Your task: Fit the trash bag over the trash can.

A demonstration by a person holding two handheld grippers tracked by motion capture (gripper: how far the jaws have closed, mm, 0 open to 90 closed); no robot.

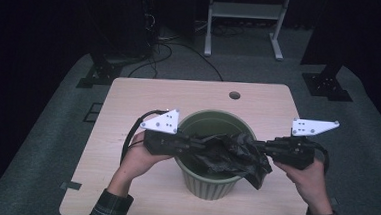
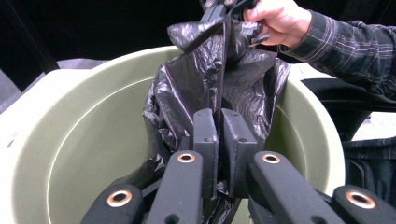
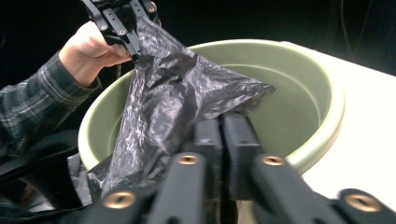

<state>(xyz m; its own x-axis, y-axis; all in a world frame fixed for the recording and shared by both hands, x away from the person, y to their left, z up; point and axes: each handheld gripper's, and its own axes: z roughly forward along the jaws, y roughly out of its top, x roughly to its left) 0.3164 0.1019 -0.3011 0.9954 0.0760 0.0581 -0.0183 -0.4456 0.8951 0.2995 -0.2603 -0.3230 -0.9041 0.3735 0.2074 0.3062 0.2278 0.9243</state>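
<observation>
Pale wood makes the table (image 1: pixel 128 103), and a green bucket (image 1: pixel 209 181) stands near its front edge, about in the middle. There is bare table to the left of the bucket, to the right of it, and a wide bare strip behind it up to a small round hole (image 1: pixel 235 95) near the back edge.

At the left, the left gripper (image 1: pixel 200 144) reaches over the bucket's left rim. Its jaws are clenched on a black plastic bag (image 1: pixel 230 155). The left hand (image 1: pixel 143 157) holds it from below.

The bag is stretched across the top of the bucket, and part of it hangs over the right front rim. The bucket's inside is smooth green; past the bag I cannot tell what lies at the bottom.

At the right, the right gripper (image 1: pixel 262 146) has its jaws pinched shut on the bag's other end. The right hand (image 1: pixel 307 177) holds it.

The left gripper view shows the bag (image 2: pixel 210 88) going down into the bucket (image 2: pixel 93 140), and the right hand (image 2: pixel 280 18) with a checked sleeve (image 2: pixel 350 51). The right gripper view shows the bag (image 3: pixel 173 102) pulled flat over the bucket (image 3: pixel 299 93).
</observation>
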